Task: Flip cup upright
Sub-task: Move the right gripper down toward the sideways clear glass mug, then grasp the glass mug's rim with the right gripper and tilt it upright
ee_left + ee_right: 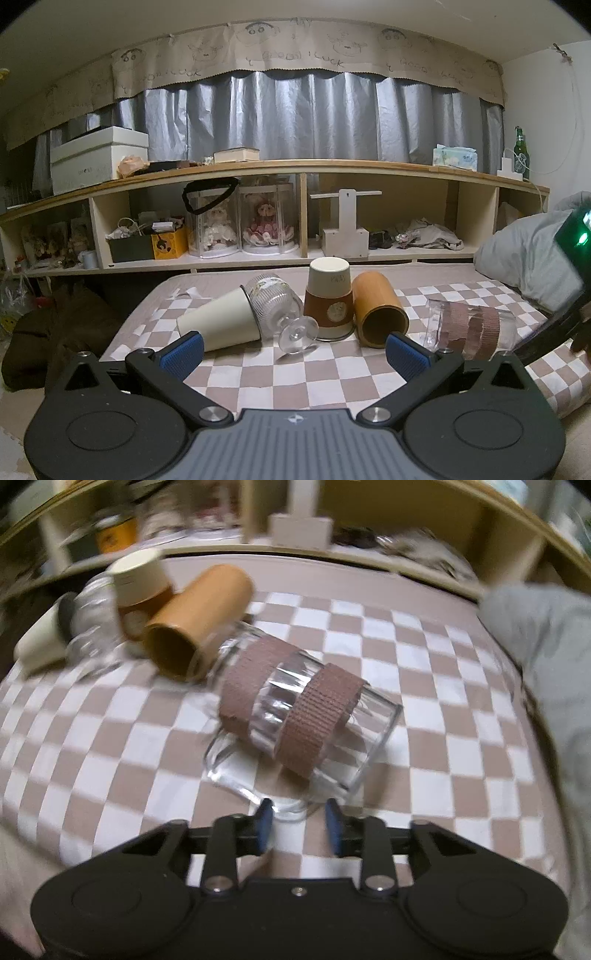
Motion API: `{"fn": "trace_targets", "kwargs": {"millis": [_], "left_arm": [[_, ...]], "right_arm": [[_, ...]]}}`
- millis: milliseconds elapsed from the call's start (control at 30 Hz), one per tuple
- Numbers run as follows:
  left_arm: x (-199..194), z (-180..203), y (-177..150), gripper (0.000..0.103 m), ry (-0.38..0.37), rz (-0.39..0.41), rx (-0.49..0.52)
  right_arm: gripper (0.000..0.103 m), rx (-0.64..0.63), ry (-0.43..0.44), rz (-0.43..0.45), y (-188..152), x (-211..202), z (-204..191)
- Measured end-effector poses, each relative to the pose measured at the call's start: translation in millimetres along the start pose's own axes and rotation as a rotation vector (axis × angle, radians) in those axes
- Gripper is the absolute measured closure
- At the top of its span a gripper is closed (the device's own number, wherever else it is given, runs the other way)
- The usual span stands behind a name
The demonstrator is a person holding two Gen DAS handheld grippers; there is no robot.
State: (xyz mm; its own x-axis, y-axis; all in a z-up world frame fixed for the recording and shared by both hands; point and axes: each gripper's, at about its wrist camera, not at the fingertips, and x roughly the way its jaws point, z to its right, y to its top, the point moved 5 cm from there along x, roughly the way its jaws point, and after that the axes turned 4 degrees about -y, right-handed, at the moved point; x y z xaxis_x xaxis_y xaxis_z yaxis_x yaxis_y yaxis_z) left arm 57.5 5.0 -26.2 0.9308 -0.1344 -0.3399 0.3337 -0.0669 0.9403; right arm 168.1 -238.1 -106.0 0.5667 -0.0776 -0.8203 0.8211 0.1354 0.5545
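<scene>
A clear glass mug with two brown fabric bands (pixel 295 716) lies on its side on the checkered cloth (pixel 110 738); it also shows at the right in the left wrist view (pixel 469 328). My right gripper (pixel 299 827) hovers over its handle, jaws narrowly apart around the handle, not clamped. My left gripper (pixel 295 350) is wide open and empty, short of the cups. A cream cup (pixel 218 325), a ribbed stemmed glass (pixel 277 310) and a tan cylinder cup (pixel 380 310) lie on their sides. A sleeved paper cup (pixel 328 299) stands upside down.
A grey pillow (pixel 528 254) lies at the right of the bed. A long wooden shelf (pixel 295 166) with boxes, dolls and a bottle runs behind the bed. The right wrist view is motion-blurred.
</scene>
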Motion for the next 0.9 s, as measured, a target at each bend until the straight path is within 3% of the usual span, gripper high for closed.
{"fn": "trace_targets", "kwargs": {"millis": [100,167,267,367,500,733,800,900], "left_arm": [[2,1,-1,0.000,-0.021,-0.011,-0.002],[2,3,-2,0.000,-0.035,-0.019,-0.003],[3,3,-3,0.000,-0.039,-0.023,-0.004],[4,2,-4,0.000,-0.039,-0.028,-0.006],[7,1,-4,0.000,-0.040,-0.033,-0.015],[11,-1,-6,0.000,-0.053,-0.053,-0.027],[11,0,-7,0.000,-0.063,-0.059,-0.029],[11,1,-7,0.000,-0.080,-0.063,-0.030]], "right_arm": [[0.052,-0.154,-0.011,0.044,7,-22,-1],[0.034,-0.272,-0.026,0.108,17,-34,-3],[0.025,-0.480,-0.072,0.173,34,-38,-8],[0.023,-0.690,-0.111,0.143,46,-22,-15],[0.022,-0.871,-0.085,0.028,49,6,-24],[0.022,-0.917,-0.066,-0.075,53,30,-44],[0.025,-0.897,-0.104,-0.102,53,37,-45],[0.028,-0.766,-0.128,-0.132,60,38,-38]]}}
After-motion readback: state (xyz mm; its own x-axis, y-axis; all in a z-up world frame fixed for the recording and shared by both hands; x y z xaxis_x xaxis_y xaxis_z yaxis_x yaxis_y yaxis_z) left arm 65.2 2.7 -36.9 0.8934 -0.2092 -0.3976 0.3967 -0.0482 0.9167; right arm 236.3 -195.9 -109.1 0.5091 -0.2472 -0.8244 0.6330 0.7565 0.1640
